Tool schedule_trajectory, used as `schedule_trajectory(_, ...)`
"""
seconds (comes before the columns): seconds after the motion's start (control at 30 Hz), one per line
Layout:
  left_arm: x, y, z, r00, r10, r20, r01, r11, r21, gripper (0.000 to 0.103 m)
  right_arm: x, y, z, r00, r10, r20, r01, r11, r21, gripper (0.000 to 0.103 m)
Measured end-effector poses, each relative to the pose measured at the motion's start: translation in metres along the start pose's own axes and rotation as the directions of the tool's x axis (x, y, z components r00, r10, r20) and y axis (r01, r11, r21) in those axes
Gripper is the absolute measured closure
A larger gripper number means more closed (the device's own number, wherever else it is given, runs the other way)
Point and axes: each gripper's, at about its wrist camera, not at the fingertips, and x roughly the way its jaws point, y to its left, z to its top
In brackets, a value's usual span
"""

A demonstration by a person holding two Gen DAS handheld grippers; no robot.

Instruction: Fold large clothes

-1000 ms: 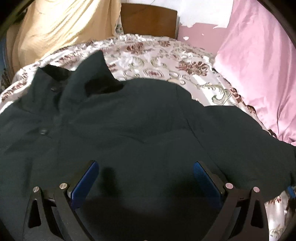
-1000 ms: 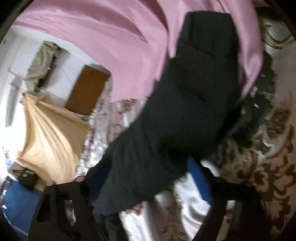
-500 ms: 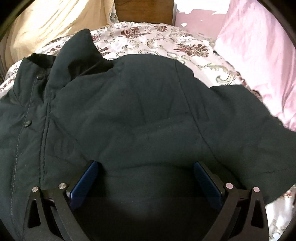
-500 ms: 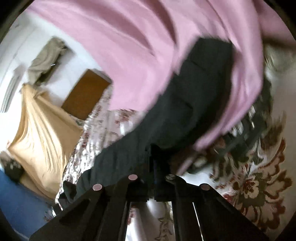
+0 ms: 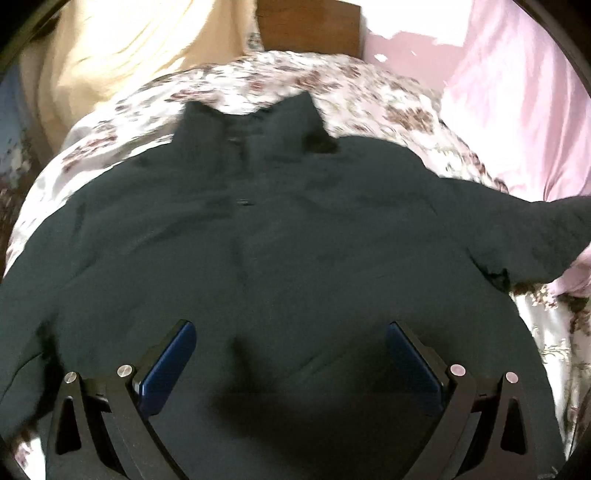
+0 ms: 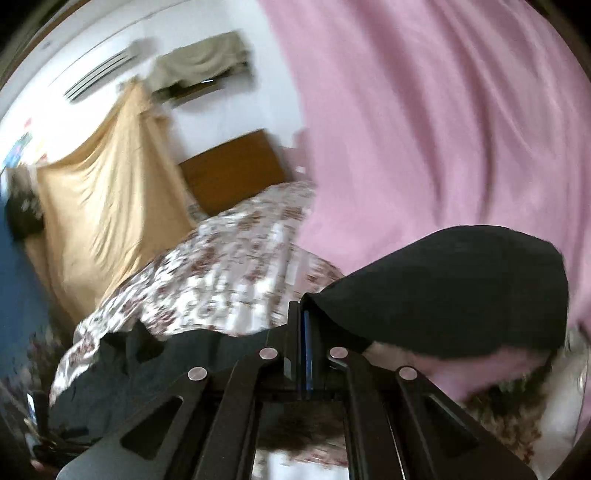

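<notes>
Jacket (image 5: 295, 266), dark and padded, was seen spread front-up across a floral bedspread (image 5: 369, 85), collar toward the wooden headboard (image 5: 308, 26), with its front placket running down the middle. One sleeve (image 6: 454, 288) was held raised off the bed against a pink curtain (image 6: 443, 110), pinched at its edge by the right hand-held gripper (image 6: 306, 332), whose jaws were clamped tight on the dark fabric. The left hand-held gripper (image 5: 291, 358) was shown hovering over the lower body of the garment, jaws spread wide and nothing between the blue pads (image 5: 166, 369); whether they touched the cloth could not be told.

The step in hand was judged to be the first sleeve fold, at an early stage of the task, since the body was not yet folded. The next move was thought to call for the lifted sleeve to be carried across the chest and laid flat, with the torso pinned by the free gripper so the slippery bedspread would not let the jacket slide.
</notes>
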Motion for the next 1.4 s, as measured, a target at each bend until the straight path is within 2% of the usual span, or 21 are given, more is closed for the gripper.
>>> schedule_trajectory(0.13,-0.035,0.049,-0.007,0.999,0.022,0.042,-0.019,0.998,-0.065,0.000,-0.022,0.088,0.016,0.996,0.091,0.025,-0.084,0.977,-0.196,0.101)
schedule_trajectory(0.23,-0.060,0.088,-0.017,0.993,0.080,0.088,-0.068,0.990,-0.126,0.000,-0.030,0.166,0.010,0.983,0.185,0.015,-0.170,0.928,-0.331,0.101)
schedule_trajectory(0.4,-0.094,0.145,-0.040,0.954,0.243,0.173,-0.210,0.959,-0.191,0.000,-0.052,0.283,-0.031,0.939,0.335,-0.079,-0.327,0.797,-0.508,0.102)
schedule_trajectory(0.47,-0.104,0.163,-0.047,0.943,0.271,0.193,-0.227,0.948,-0.222,0.000,-0.054,0.325,-0.059,0.917,0.365,-0.158,-0.388,0.733,-0.559,0.102)
schedule_trajectory(0.57,-0.116,0.188,-0.057,0.930,0.297,0.218,-0.235,0.934,-0.270,0.000,-0.047,0.352,-0.106,0.892,0.356,-0.279,-0.451,0.661,-0.600,0.101)
schedule_trajectory(0.67,-0.117,0.203,-0.061,0.924,0.307,0.227,-0.233,0.925,-0.301,0.000,-0.032,0.365,-0.159,0.869,0.284,-0.406,-0.492,0.589,-0.641,0.101)
schedule_trajectory(0.73,-0.114,0.208,-0.062,0.925,0.302,0.231,-0.224,0.923,-0.312,0.000,-0.023,0.374,-0.182,0.832,0.244,-0.499,-0.540,0.562,-0.626,0.101)
schedule_trajectory(0.77,-0.112,0.210,-0.061,0.927,0.294,0.234,-0.213,0.924,-0.317,0.000,-0.020,0.374,-0.196,0.806,0.217,-0.551,-0.568,0.548,-0.614,0.101)
schedule_trajectory(0.8,-0.110,0.210,-0.060,0.929,0.285,0.236,-0.202,0.926,-0.319,0.000,-0.021,0.372,-0.205,0.786,0.191,-0.589,-0.586,0.535,-0.609,0.096)
schedule_trajectory(0.87,-0.104,0.206,-0.056,0.934,0.254,0.252,-0.167,0.932,-0.322,0.000,-0.028,0.360,-0.214,0.748,0.168,-0.642,-0.621,0.518,-0.588,0.077)
schedule_trajectory(0.93,-0.098,0.196,-0.051,0.937,0.219,0.272,-0.130,0.941,-0.312,0.000,-0.036,0.338,-0.202,0.747,0.204,-0.632,-0.624,0.542,-0.563,0.054)
schedule_trajectory(0.97,-0.093,0.189,-0.047,0.939,0.197,0.281,-0.108,0.947,-0.301,0.000,-0.041,0.328,-0.192,0.760,0.219,-0.611,-0.609,0.570,-0.552,0.049)
schedule_trajectory(1.03,-0.077,0.175,-0.037,0.949,0.168,0.268,-0.091,0.957,-0.277,0.000,-0.039,0.294,-0.166,0.805,0.227,-0.548,-0.546,0.644,-0.536,0.041)
schedule_trajectory(1.07,-0.065,0.168,-0.030,0.953,0.175,0.247,-0.106,0.958,-0.268,0.000,-0.030,0.277,-0.153,0.841,0.205,-0.501,-0.494,0.666,-0.558,0.041)
schedule_trajectory(1.1,-0.058,0.162,-0.027,0.954,0.187,0.234,-0.123,0.957,-0.263,0.000,-0.024,0.260,-0.142,0.869,0.171,-0.464,-0.434,0.715,-0.548,0.041)
schedule_trajectory(1.13,-0.045,0.156,-0.022,0.955,0.212,0.208,-0.156,0.954,-0.257,0.000,-0.014,0.241,-0.133,0.888,0.127,-0.441,-0.371,0.765,-0.527,0.041)
schedule_trajectory(1.17,-0.031,0.152,-0.018,0.955,0.234,0.179,-0.186,0.950,-0.251,0.000,-0.002,0.225,-0.127,0.897,0.091,-0.432,-0.322,0.805,-0.499,0.041)
schedule_trajectory(1.2,-0.023,0.150,-0.016,0.957,0.241,0.160,-0.198,0.950,-0.242,0.000,0.010,0.209,-0.123,0.900,0.063,-0.432,-0.283,0.837,-0.468,0.041)
schedule_trajectory(1.27,-0.001,0.148,-0.015,0.958,0.269,0.102,-0.239,0.942,-0.234,0.000,0.033,0.173,-0.120,0.890,0.014,-0.455,-0.221,0.888,-0.404,0.041)
schedule_trajectory(1.33,0.021,0.150,-0.020,0.957,0.288,0.039,-0.273,0.935,-0.226,0.000,0.053,0.151,-0.127,0.870,0.004,-0.493,-0.200,0.916,-0.347,0.046)
schedule_trajectory(1.4,0.030,0.148,-0.024,0.955,0.295,0.029,-0.283,0.937,-0.207,0.000,0.062,0.132,-0.145,0.837,0.033,-0.546,-0.224,0.931,-0.287,0.046)
